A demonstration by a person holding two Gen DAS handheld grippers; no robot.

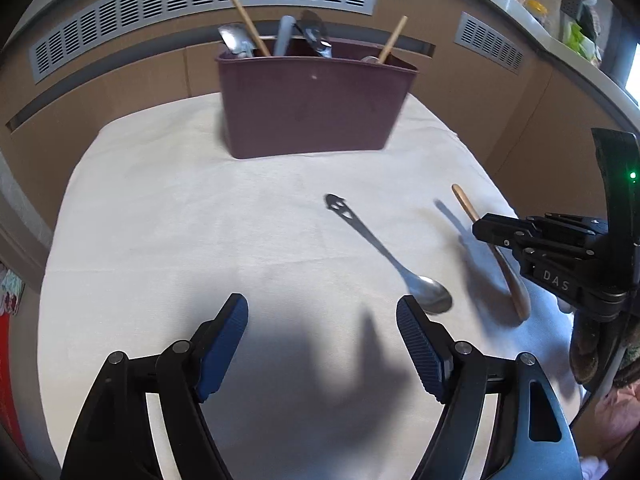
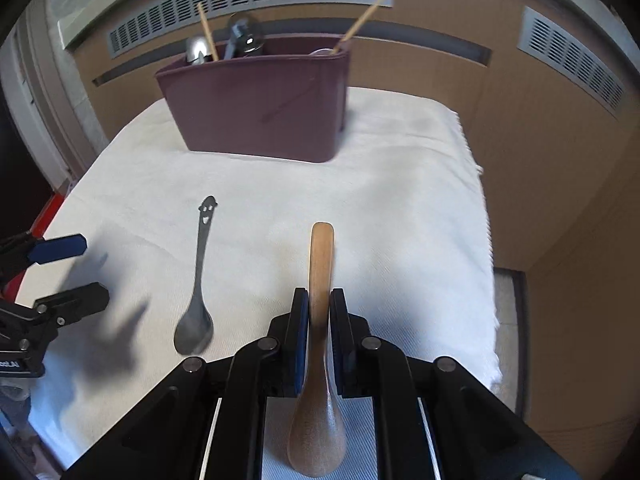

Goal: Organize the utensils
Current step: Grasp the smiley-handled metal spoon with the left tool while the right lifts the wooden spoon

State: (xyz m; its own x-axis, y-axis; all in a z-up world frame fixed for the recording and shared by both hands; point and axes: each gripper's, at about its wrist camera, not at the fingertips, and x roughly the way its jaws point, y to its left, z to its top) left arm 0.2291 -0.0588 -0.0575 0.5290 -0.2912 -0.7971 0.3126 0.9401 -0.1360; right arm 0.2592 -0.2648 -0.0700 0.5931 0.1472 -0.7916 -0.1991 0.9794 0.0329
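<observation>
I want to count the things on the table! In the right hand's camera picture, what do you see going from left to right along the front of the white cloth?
Left gripper with blue-padded fingers → grey metal smiley-handled spoon → light brown wooden spoon, clamped in the right gripper.

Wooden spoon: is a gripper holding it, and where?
Yes. The right gripper is shut on the wooden spoon, on the handle just above the bowl. The left gripper holds nothing.

White cloth-covered surface (image 1: 160,220), brown panelled wall (image 1: 120,92) behind it, long grey slatted vent grille (image 1: 200,8) along the top, smaller grille (image 1: 490,42) to the right, cluttered ledge (image 1: 560,28) at upper right, hard-edged shadows on the cloth
</observation>
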